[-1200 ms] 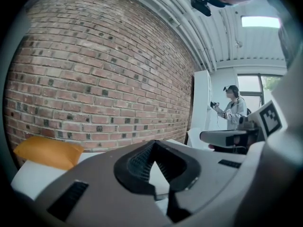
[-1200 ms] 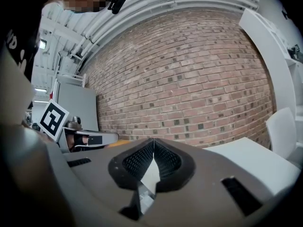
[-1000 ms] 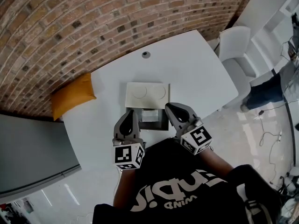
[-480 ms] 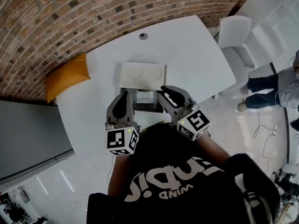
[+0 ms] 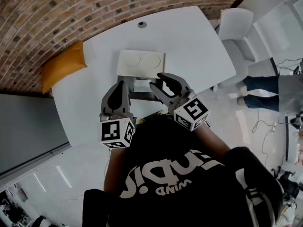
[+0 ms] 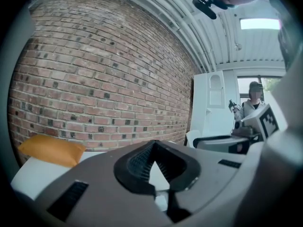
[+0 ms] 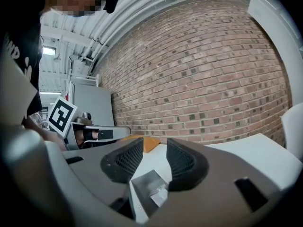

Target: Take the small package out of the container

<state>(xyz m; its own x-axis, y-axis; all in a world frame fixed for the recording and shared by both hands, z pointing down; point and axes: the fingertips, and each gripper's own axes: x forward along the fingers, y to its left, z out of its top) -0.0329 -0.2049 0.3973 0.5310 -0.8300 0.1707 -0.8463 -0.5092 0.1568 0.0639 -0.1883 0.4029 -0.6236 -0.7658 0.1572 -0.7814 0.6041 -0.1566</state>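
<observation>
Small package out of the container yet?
No, the head view shows the small package lying inside the dark container on the table, in front of the white lid.

Two grey jaws of the right gripper (image 7: 154, 144) fill the lower frame, their dark ribbed pads (image 7: 127, 161) standing apart, having just been opening, with nothing pressed between them. Low in the gap between them sits a dark container (image 7: 142, 182), and inside it a small package (image 7: 160, 196) with a shiny wrapper. Beyond lies a white table (image 7: 236, 148) with an orange cushion (image 7: 147, 142) at its far edge, against a curved red brick wall (image 7: 203, 74). At the left, the left gripper (image 7: 124, 131) reaches in level, its marker cube (image 7: 61, 116) facing the camera. Behind it stands a grey panel (image 7: 92, 103) under white ceiling beams (image 7: 156, 6).
</observation>
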